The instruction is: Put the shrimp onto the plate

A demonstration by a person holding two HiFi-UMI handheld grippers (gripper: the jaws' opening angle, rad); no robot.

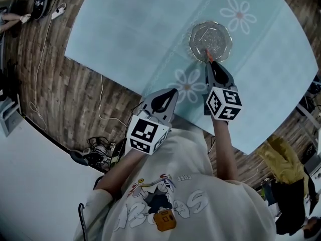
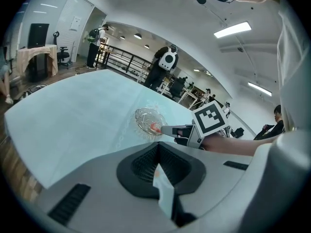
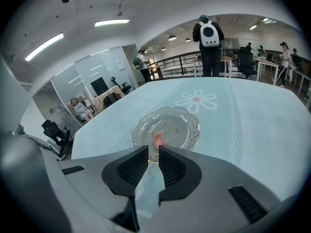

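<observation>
Where the shrimp lies: the shrimp [image 3: 158, 140] sits inside the glass plate [image 3: 181, 124], on the 6 o'clock part of its floor, close to the near rim.
Plate: on the pale blue desk [image 1: 140, 29], near a printed daisy.
Right tool: the right tool [image 3: 153, 149] has its jaws parted by a narrow slot. Only plate and cloth show through the slot, so it grips nothing.
Left tool: the left tool [image 2: 158, 147] has its jaws closed tip to tip and is empty. In the head view it hangs at about 7 o'clock from the plate, off the desk's edge.
Key relation: the shrimp lies at 12 o'clock from the right tool's tips, just beyond them, and the tips are over the plate's near rim.
Long axis: it seems to run 12 to 6, in line with the slot, though the shrimp is small.
Nearer hand: the right, by far.
Judgement: the shrimp looks placed, so a straight pull-back toward 6 o'clock should clear it.
</observation>
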